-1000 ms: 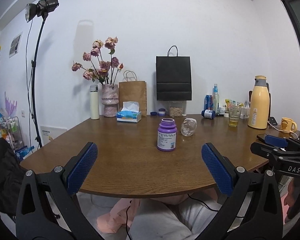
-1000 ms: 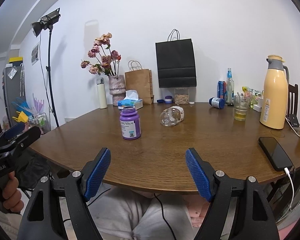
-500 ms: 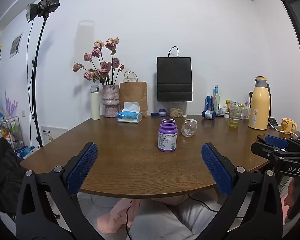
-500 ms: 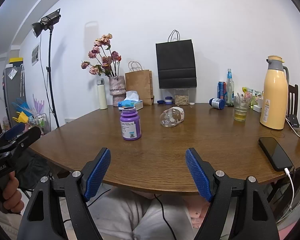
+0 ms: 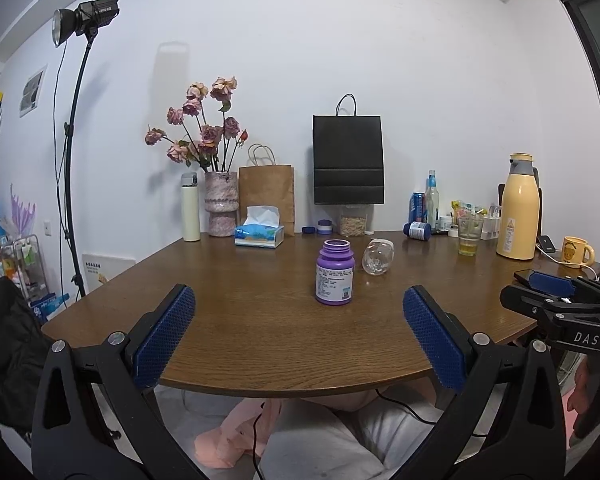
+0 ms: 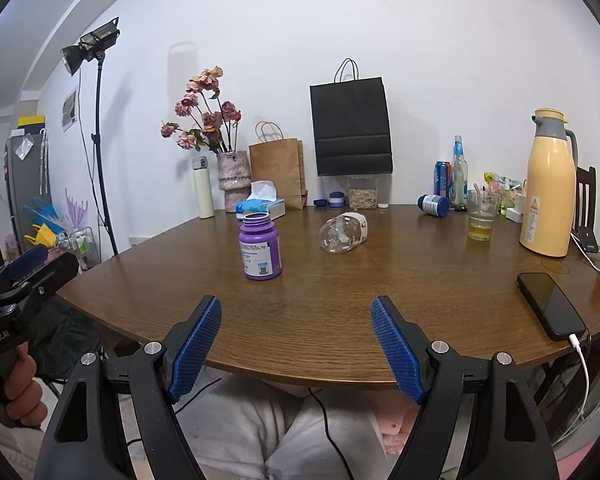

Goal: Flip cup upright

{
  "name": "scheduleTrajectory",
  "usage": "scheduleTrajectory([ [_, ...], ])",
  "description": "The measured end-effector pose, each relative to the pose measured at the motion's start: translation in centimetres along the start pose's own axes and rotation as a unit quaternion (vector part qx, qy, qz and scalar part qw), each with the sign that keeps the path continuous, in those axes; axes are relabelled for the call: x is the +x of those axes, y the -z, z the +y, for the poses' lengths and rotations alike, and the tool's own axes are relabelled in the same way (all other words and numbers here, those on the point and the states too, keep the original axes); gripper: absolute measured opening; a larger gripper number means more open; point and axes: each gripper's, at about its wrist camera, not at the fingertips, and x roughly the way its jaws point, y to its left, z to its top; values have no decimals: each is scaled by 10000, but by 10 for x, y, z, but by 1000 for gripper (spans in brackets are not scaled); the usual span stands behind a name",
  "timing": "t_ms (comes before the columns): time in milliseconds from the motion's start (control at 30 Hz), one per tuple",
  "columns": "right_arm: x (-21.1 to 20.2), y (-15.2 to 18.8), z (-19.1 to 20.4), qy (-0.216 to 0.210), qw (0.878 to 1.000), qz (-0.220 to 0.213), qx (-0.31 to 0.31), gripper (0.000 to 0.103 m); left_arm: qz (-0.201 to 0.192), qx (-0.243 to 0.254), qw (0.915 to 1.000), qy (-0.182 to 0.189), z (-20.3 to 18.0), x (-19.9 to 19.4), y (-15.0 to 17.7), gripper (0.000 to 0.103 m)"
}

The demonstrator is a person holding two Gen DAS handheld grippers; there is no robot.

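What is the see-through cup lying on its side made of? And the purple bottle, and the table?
The cup looks like clear glass or hard plastic: the table shows through it, with shiny glints. The purple bottle seems glossy plastic with a paper label. The table looks like brown wood, with grain lines visible.

fingers (image 6: 196, 346): blk frame, blue mesh pads | silver screws | "DAS" mark

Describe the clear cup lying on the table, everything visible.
The clear cup looks like transparent plastic or glass, with a white printed band near its far end. It lies on its side on the wooden table, its rounded near end facing the cameras. It sits right of and slightly behind the upright purple bottle, apart from it. Nothing grips it.
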Motion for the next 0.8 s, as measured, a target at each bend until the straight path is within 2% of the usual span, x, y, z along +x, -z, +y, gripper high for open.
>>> scheduleTrajectory([
  [800, 1, 0, 2, 8, 10000, 14, 11, 82, -28, 12, 10000, -32, -1, 0, -3, 103],
])
